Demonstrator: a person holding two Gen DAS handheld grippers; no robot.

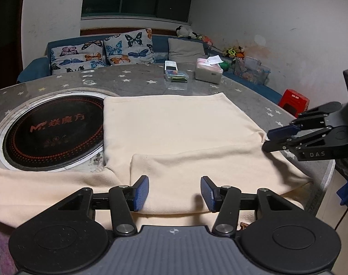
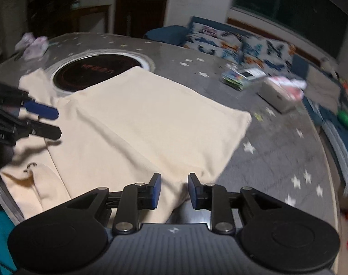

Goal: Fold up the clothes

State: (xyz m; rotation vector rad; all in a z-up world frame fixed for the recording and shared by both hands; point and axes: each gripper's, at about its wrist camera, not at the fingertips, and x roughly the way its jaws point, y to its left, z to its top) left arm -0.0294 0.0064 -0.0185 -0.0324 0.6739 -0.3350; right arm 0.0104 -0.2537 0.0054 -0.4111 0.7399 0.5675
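Cream garment, partly folded, lying flat on a starred table.
Its long axis crosses the table edge; left gripper and right gripper both gape empty.

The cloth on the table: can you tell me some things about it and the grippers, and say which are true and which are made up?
1. The cloth is cream. True.
2. The cloth covers part of the round cooktop. True, its edge overlaps the rim.
3. The left gripper is clamped shut. False: its jaws are open above the cloth.
4. The tissue box sits on the cloth. False: it is on the bare table, farther back.
5. The right gripper is at the cloth's edge. True.
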